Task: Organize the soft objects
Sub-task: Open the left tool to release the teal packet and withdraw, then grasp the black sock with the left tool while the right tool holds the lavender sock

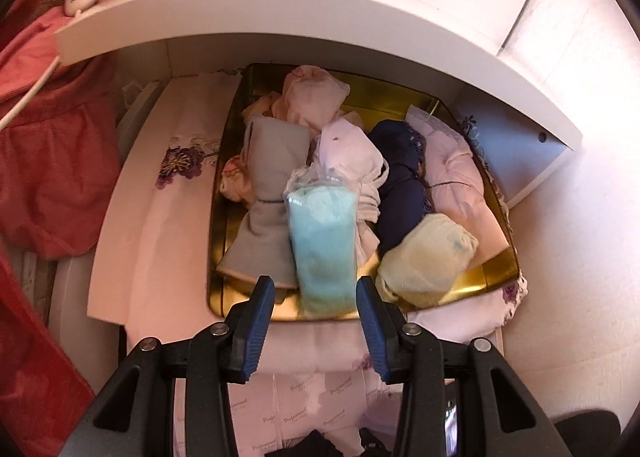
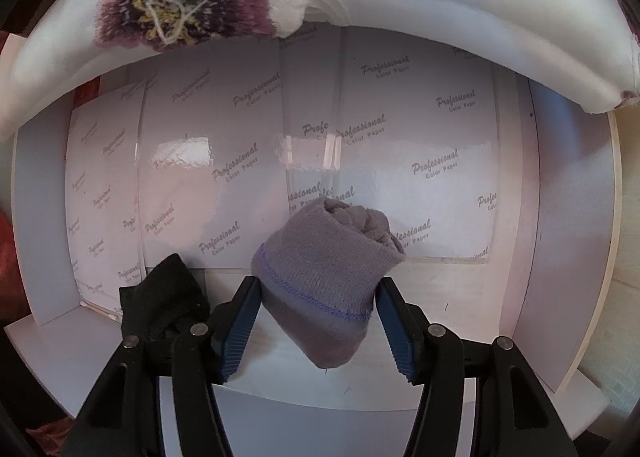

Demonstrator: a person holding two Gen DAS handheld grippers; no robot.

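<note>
In the left wrist view a gold tray (image 1: 496, 265) on a shelf holds several rolled soft items: a light blue bundle in clear plastic (image 1: 322, 245), a grey roll (image 1: 272, 193), a pink roll (image 1: 312, 97), a white roll (image 1: 352, 153), a navy roll (image 1: 404, 185), a pale yellow roll (image 1: 428, 257). My left gripper (image 1: 316, 293) is open, its fingers either side of the blue bundle's near end. In the right wrist view my right gripper (image 2: 318, 293) is shut on a grey rolled sock (image 2: 324, 273) inside a lower shelf compartment. A black sock (image 2: 164, 297) lies to its left.
An embroidered white cloth (image 1: 180, 161) covers the shelf under the tray; its purple flower hangs at the compartment's top (image 2: 180, 13). Glossy "Professional Color Paper" sheets (image 2: 400, 129) line the lower compartment's back. A white shelf board (image 1: 320, 21) arches above the tray. Red fabric (image 1: 44, 137) lies left.
</note>
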